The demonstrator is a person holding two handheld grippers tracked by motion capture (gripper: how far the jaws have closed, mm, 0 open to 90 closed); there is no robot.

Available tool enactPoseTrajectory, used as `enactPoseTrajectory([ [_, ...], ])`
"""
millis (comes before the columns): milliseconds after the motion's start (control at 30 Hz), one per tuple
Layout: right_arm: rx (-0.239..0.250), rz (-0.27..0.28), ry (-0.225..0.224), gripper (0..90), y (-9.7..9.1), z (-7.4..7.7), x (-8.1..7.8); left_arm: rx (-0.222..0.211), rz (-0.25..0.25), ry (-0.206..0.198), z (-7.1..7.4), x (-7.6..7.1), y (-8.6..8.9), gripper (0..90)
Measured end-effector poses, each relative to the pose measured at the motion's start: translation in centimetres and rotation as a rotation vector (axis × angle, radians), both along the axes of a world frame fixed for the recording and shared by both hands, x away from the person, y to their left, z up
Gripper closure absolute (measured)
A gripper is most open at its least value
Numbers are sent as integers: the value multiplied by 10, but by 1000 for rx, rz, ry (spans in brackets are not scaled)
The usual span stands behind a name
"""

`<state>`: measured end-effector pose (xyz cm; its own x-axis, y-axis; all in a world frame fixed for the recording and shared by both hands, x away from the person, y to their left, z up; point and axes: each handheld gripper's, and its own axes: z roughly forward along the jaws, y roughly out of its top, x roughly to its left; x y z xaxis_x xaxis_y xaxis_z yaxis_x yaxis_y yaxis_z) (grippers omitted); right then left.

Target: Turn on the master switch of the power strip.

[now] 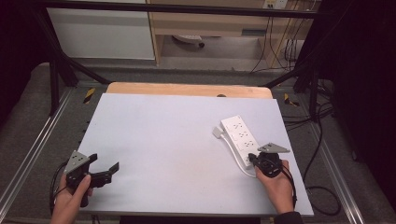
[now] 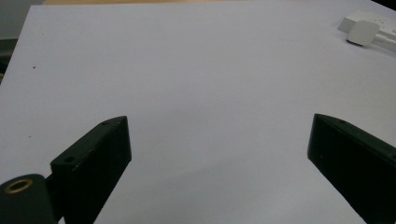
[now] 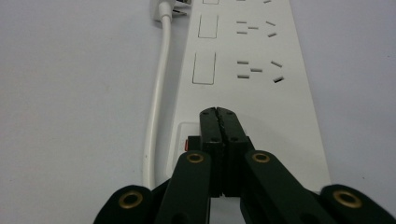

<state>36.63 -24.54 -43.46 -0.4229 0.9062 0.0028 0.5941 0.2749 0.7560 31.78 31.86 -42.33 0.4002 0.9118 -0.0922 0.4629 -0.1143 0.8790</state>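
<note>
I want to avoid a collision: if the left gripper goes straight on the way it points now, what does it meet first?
Probably nothing soon. The left gripper has open fingers and faces bare table. The white plug and power strip lie far off to the right of its line, though depth is hard to judge.

The high view looks forward and down from above the near edge of the grey table [image 1: 177,140], taking in its whole top. The left gripper view sits low and close above the tabletop, facing across it toward the white power strip [image 2: 369,21] at its upper right. The right gripper view looks along that same power strip [image 3: 252,79] from very near.
</note>
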Motion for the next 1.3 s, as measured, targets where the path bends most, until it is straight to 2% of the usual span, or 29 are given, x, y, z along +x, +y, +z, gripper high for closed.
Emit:
enactPoseTrajectory([
  [433, -12, 4, -9, 900, 1, 0, 0, 1, 1, 2, 0, 0, 0, 62],
  [1300, -6, 10, -14, 900, 0, 2, 0, -1, 2, 2, 0, 0, 1, 62],
])
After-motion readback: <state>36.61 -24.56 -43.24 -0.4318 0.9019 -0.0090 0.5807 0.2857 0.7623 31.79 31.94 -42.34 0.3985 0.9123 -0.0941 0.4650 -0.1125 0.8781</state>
